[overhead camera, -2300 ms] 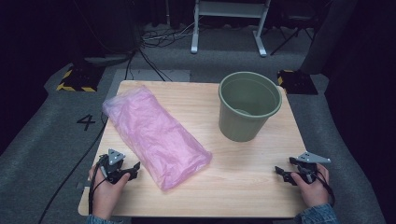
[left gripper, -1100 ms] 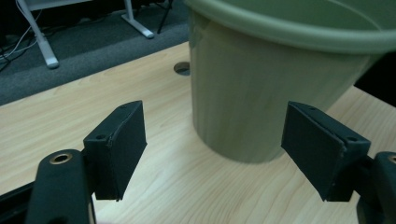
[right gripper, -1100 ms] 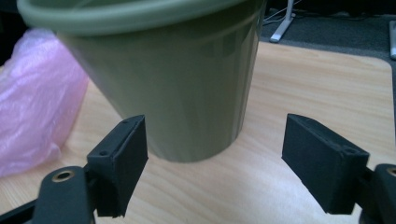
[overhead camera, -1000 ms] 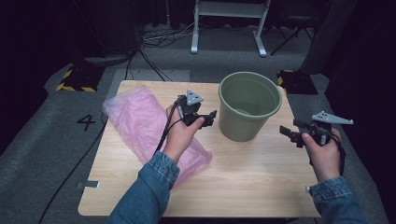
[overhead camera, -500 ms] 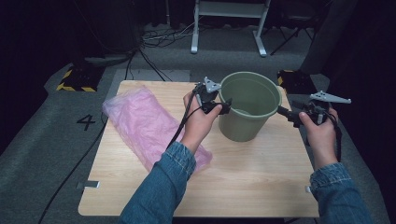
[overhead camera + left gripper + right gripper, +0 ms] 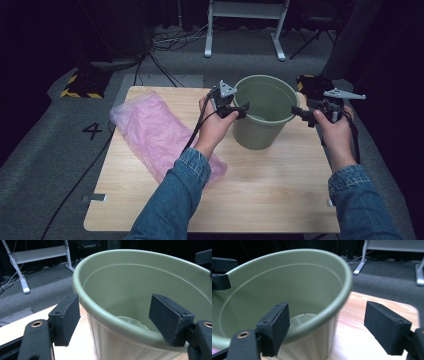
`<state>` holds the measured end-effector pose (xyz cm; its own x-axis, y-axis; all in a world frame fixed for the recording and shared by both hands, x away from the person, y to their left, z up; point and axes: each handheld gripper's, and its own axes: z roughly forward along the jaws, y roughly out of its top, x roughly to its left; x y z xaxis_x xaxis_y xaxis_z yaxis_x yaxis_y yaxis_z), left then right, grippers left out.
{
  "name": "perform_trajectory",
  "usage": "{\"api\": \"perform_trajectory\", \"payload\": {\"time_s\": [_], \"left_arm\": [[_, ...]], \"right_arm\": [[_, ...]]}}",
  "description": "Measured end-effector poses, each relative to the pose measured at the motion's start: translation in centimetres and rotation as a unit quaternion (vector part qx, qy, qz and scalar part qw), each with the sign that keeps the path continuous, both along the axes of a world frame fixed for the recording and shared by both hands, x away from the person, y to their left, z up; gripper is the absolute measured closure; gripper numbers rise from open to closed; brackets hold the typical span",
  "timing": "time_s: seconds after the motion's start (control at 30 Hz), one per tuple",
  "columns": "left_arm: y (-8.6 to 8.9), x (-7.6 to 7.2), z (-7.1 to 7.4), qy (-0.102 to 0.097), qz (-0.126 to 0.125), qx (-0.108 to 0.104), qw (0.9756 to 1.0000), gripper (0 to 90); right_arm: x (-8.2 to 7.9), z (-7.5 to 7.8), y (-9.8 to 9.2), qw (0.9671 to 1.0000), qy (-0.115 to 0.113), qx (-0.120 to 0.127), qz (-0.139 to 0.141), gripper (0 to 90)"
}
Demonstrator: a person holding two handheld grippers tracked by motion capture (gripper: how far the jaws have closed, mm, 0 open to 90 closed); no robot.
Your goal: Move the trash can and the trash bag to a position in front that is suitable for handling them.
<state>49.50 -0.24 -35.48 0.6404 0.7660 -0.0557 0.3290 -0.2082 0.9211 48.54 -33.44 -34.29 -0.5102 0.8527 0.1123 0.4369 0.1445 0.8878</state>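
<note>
A green plastic bucket (image 6: 260, 125) stands upright at the back right of the wooden table (image 6: 270, 190). My left gripper (image 6: 243, 109) is at the bucket's left rim, one pad outside and one inside the wall; its jaws have just been closing a little but stand apart from the rim. In the left gripper view the bucket's rim (image 6: 100, 307) runs between the pads (image 6: 65, 317) without touching them. My right gripper (image 6: 297, 111) is open at the right rim, which the right gripper view shows between its pads (image 6: 276, 326). A pink plastic bag (image 6: 155, 132) lies flat left of the bucket.
Behind the table a white metal stand (image 6: 245, 15) and loose cables (image 6: 165, 42) sit on the grey carpet. A box with yellow-black tape (image 6: 80, 85) is at the back left. The bucket (image 6: 287, 290) holds nothing I can make out.
Both hands have come forward from the table's near edge to the bucket. The left one crossed over the pink bag to the left rim, and the right one rose to the right rim.
</note>
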Motion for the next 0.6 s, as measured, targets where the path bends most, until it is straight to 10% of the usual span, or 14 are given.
{"api": "perform_trajectory", "payload": {"time_s": [0.6], "left_arm": [[-0.1,-2.8,0.7,0.000,-0.010,0.023,0.9997,32.8]], "right_arm": [[-2.2,0.1,0.9,0.9994,0.029,-0.004,0.017,25.0]]}}
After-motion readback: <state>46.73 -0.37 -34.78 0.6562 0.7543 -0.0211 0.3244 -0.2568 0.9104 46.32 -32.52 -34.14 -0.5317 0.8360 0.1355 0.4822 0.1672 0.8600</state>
